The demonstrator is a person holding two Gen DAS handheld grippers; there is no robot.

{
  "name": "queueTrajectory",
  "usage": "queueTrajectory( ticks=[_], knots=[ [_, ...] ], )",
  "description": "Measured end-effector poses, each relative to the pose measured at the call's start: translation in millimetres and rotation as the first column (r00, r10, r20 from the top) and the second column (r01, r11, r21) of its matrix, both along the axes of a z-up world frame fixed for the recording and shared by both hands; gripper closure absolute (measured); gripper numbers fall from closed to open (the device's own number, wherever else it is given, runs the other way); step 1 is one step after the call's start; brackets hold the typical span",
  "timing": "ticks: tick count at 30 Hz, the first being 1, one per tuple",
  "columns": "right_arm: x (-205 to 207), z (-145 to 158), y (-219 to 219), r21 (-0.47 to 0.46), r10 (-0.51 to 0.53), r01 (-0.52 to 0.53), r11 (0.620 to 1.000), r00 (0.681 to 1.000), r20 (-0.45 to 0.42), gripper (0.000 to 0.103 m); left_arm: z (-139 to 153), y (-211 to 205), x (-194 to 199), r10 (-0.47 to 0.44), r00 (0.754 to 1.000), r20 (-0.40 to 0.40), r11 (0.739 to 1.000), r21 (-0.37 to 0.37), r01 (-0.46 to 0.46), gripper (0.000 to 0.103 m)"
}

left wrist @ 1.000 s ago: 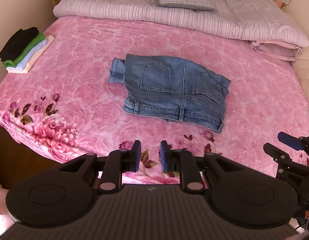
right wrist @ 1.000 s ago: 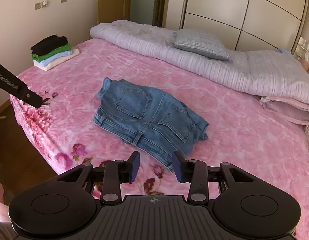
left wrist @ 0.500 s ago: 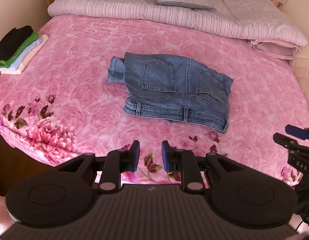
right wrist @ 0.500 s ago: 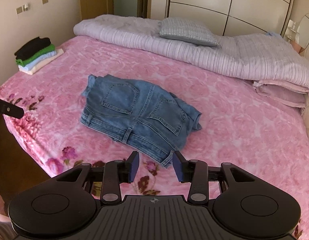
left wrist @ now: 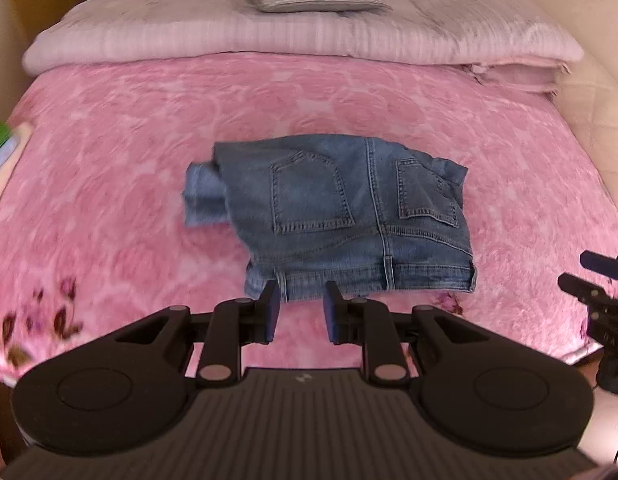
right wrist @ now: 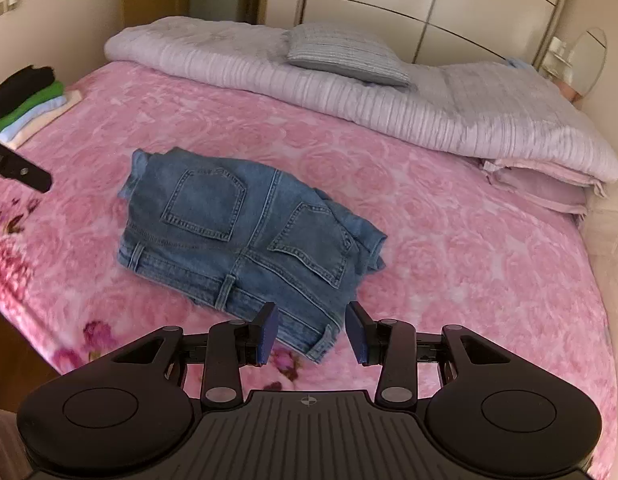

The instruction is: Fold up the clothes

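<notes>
— Jaws first: how do they stand?

— Both parted, nothing between them. The left gripper [left wrist: 299, 312] has a narrow gap, the right gripper [right wrist: 311, 330] a wider one.

— And the jeans?

— The jeans [left wrist: 349, 220] lie bundled, back pockets up, mid-bed [left wrist: 109, 160], waistband toward the near edge and running along it. Each gripper hangs just short of a waistband end, left at the left, right at the right corner.

— Neighbours?

— A stack of folded clothes [right wrist: 27, 104] by the bed's left edge.
</notes>
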State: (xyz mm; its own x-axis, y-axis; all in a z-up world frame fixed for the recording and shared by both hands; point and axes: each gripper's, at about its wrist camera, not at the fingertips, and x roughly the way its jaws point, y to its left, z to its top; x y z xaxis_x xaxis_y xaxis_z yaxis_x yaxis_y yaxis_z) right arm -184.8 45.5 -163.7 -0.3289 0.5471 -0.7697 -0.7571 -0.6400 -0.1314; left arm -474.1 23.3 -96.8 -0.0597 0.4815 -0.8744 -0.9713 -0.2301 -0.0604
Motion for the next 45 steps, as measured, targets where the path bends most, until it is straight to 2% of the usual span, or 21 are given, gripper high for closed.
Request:
queueTrajectory(
  ticks=[3, 5, 10, 16, 19, 21, 26, 30, 33, 34, 35, 39, 43, 45],
  knots=[
    [-12, -7, -3, 0.001, -0.032, 0.032, 0.999, 0.999, 0.009, 0.062, -11, 18, -9, -0.055, 0.998, 0.014, 0.998, 0.004, 0.055, 0.078],
    [-18, -20, -5, -0.004, -0.051, 0.051, 0.999, 0.998, 0.045, 0.062, -21, 26, -14, -0.079, 0.997, 0.021, 0.997, -0.008, 0.079, 0.078],
    [-26, -58, -2, -0.032, -0.023, 0.028, 0.999, 0.988, 0.151, 0.060, -53, 31, -24, -0.068, 0.996, 0.057, 0.996, -0.058, 0.071, 0.078],
    [-33, -109, 15, -0.018, 0.111, -0.111, 0.994, 0.953, 0.282, 0.038, -98, 28, -39, 0.031, 0.996, 0.082, 0.993, -0.115, -0.021, 0.078],
    [-35, -143, 27, 0.006, 0.194, -0.210, 0.978, 0.914, 0.357, 0.033, -120, 27, -47, 0.109, 0.990, 0.085, 0.987, -0.127, -0.098, 0.078],
    [-35, -169, 31, 0.038, 0.249, -0.291, 0.956, 0.871, 0.423, 0.032, -134, 26, -50, 0.165, 0.983, 0.087, 0.980, -0.129, -0.153, 0.078],
    [-32, -229, 35, 0.132, 0.334, -0.483, 0.866, 0.754, 0.565, 0.031, -163, 27, -54, 0.248, 0.965, 0.082, 0.963, -0.131, -0.237, 0.078],
    [-29, -258, 41, 0.204, 0.344, -0.571, 0.795, 0.702, 0.623, 0.031, -175, 28, -54, 0.288, 0.955, 0.067, 0.952, -0.128, -0.278, 0.078],
    [-27, -267, 49, 0.215, 0.358, -0.611, 0.762, 0.673, 0.647, 0.034, -176, 25, -54, 0.315, 0.947, 0.062, 0.943, -0.131, -0.305, 0.078],
    [-25, -262, 52, 0.200, 0.377, -0.608, 0.768, 0.683, 0.625, 0.062, -175, 24, -54, 0.321, 0.945, 0.059, 0.941, -0.130, -0.312, 0.078],
    [-23, -258, 55, 0.186, 0.396, -0.605, 0.775, 0.693, 0.603, 0.074, -174, 22, -55, 0.328, 0.943, 0.057, 0.939, -0.129, -0.319, 0.078],
    [-16, -231, 60, 0.164, 0.440, -0.596, 0.786, 0.725, 0.530, 0.085, -169, 17, -57, 0.355, 0.934, 0.049, 0.930, -0.126, -0.347, 0.078],
    [-14, -183, 64, 0.104, 0.483, -0.558, 0.824, 0.785, 0.388, 0.088, -154, 12, -60, 0.358, 0.933, 0.025, 0.929, -0.107, -0.354, 0.078],
    [-16, -157, 64, 0.035, 0.499, -0.530, 0.847, 0.817, 0.288, 0.089, -145, 7, -65, 0.365, 0.931, 0.011, 0.927, -0.100, -0.362, 0.078]
  ],
)
